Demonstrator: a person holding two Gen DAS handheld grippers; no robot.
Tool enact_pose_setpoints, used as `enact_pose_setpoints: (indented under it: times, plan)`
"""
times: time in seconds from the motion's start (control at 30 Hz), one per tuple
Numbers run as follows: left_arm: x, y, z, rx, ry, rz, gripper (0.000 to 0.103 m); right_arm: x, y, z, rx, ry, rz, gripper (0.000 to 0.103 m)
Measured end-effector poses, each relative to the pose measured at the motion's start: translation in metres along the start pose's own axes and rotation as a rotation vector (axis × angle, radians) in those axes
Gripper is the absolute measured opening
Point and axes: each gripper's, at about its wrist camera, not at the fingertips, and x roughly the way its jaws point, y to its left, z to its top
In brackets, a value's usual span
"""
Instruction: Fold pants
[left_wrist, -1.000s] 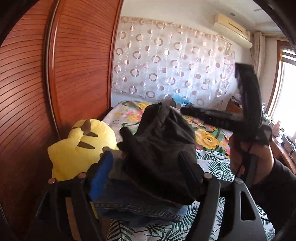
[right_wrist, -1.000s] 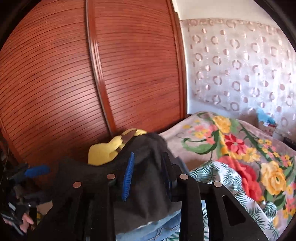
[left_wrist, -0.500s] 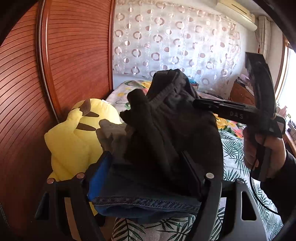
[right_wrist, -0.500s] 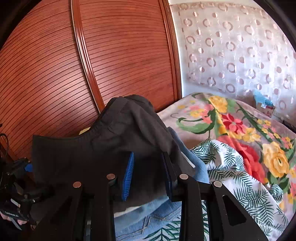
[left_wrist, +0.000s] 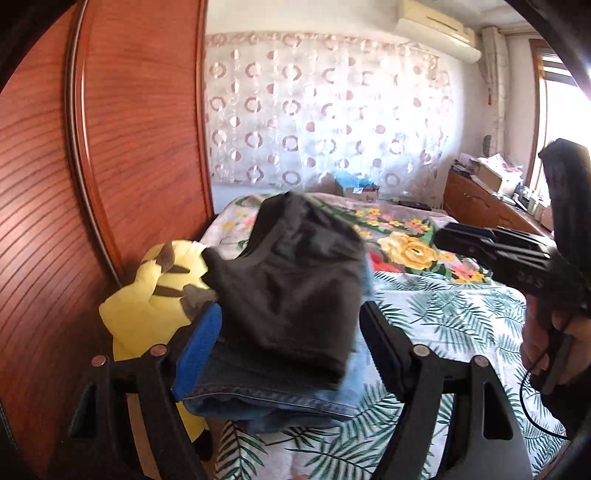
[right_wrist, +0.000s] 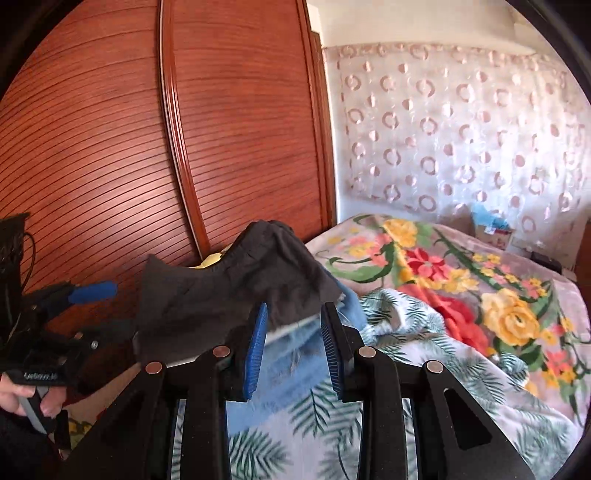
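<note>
Folded dark grey pants (left_wrist: 295, 280) lie on top of folded blue jeans (left_wrist: 266, 391) at the near left of the bed. My left gripper (left_wrist: 290, 343) straddles this stack and its jaws are opening; the blue pad (left_wrist: 199, 343) rests against the jeans and the other finger (left_wrist: 380, 343) stands just off the blurred right edge. My right gripper (right_wrist: 293, 347) sits back from the stack, jaws a little apart with nothing pressed between them. In the left wrist view the right gripper (left_wrist: 441, 236) hovers to the right of the pants.
A yellow plush toy (left_wrist: 147, 306) lies left of the stack against the red-brown wooden wardrobe (left_wrist: 110, 166). The bed has a leaf-print sheet (left_wrist: 443, 325) and a floral blanket (right_wrist: 461, 280) beyond. A wooden desk (left_wrist: 480, 206) stands at the far right.
The stack was lifted and has come back down onto the bed. My right gripper has let go of the dark pants and pulled back to the right. The left jaws stand wider.
</note>
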Motion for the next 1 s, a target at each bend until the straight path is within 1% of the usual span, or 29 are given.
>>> enact_pose_setpoints:
  times: [0.13,0.2,0.27,0.43,0.57,0.63,0.7,0.8,0.93,1.0]
  plan:
    - [-0.02,-0.02,0.001,0.032,-0.032,-0.024,0.087,-0.05,0.007,-0.014,0.017,-0.027,-0.031,0.031]
    - [-0.032,-0.031,0.001,0.042,-0.056,-0.043,0.098,-0.073,0.009,-0.02,0.031,-0.043,-0.043,0.031]
    - [-0.041,-0.041,0.003,0.048,-0.075,-0.068,0.102,-0.094,0.011,-0.027,0.043,-0.062,-0.057,0.032]
    - [-0.062,-0.076,0.005,0.12,-0.095,-0.1,0.103,-0.142,0.019,-0.045,0.056,-0.101,-0.114,0.036]
    - [-0.08,-0.1,0.003,0.155,-0.116,-0.14,0.103,-0.177,0.028,-0.059,0.069,-0.123,-0.163,0.043]
    - [-0.088,-0.11,0.001,0.167,-0.127,-0.145,0.103,-0.194,0.034,-0.067,0.081,-0.133,-0.186,0.045]
    - [-0.098,-0.122,-0.003,0.168,-0.142,-0.17,0.103,-0.211,0.042,-0.074,0.095,-0.142,-0.215,0.046]
    - [-0.108,-0.136,-0.008,0.141,-0.145,-0.214,0.103,-0.235,0.054,-0.086,0.117,-0.152,-0.263,0.048]
    - [-0.122,-0.151,-0.014,0.123,-0.164,-0.232,0.103,-0.257,0.075,-0.098,0.142,-0.159,-0.365,0.05]
    - [-0.127,-0.158,-0.017,0.116,-0.163,-0.24,0.103,-0.269,0.086,-0.104,0.165,-0.163,-0.403,0.05]
